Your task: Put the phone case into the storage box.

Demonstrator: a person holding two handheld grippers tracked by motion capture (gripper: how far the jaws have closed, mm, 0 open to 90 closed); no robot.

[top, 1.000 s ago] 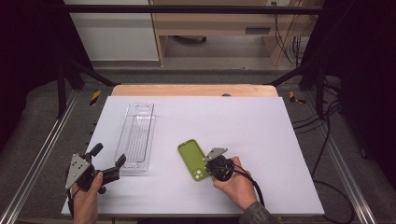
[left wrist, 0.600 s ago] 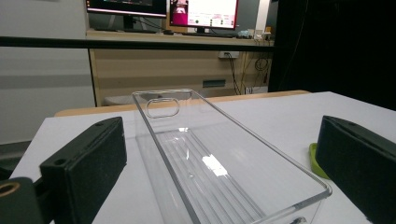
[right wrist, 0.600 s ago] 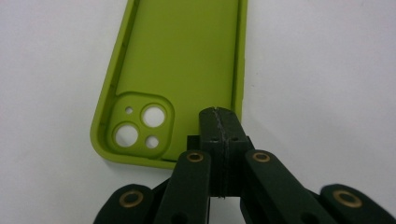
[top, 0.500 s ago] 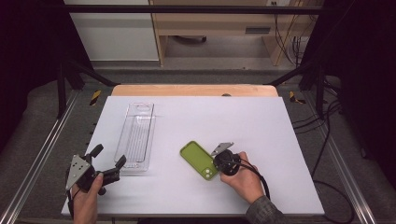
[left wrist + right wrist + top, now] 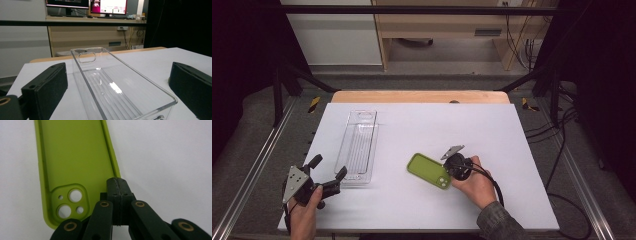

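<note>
From the high view, the green phone case (image 5: 429, 170) lies flat on the white desk (image 5: 422, 125), right of the clear tray (image 5: 358, 147), with the right hand-held gripper (image 5: 451, 168) at its near right corner and the left hand-held gripper (image 5: 328, 174) spread wide just before the tray's near end. The left gripper view shows the tray between the parted, empty jaws. The right gripper view shows the jaws pressed together over the case's (image 5: 75, 167) edge beside its camera cutout; whether they pinch it, I cannot tell.
</note>
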